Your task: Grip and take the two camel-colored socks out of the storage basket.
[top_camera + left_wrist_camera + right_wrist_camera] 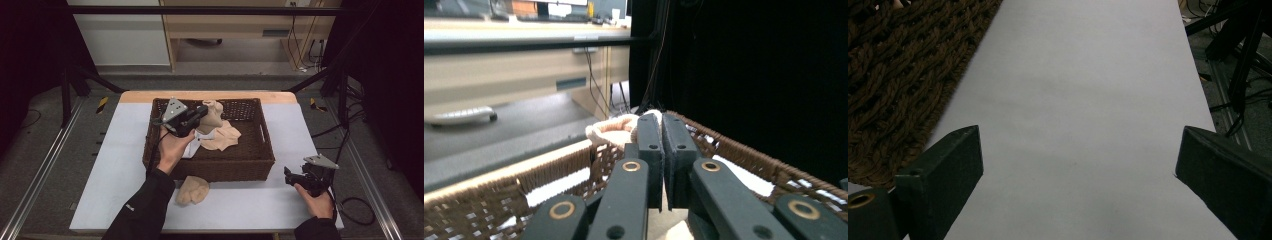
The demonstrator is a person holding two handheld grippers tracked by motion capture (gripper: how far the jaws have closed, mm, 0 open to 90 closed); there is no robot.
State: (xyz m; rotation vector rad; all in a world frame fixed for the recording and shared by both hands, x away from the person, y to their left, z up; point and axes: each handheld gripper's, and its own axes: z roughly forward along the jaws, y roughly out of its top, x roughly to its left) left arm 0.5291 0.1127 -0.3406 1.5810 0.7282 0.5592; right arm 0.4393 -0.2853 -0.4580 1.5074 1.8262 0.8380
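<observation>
A brown wicker basket stands in the middle of the white table top. My left gripper is above the basket's back left part, shut on a beige cloth piece that stands lifted above the other fabric. In the left gripper view the jaws are pressed together, with the beige cloth bunched at their tips above the basket rim. My right gripper rests low at the table's front right, open, with bare table between its fingers.
More beige fabric and a white piece lie inside the basket. Another beige cloth lies on the table in front of the basket. The basket's side is to the left of my right gripper. Black frame bars surround the table.
</observation>
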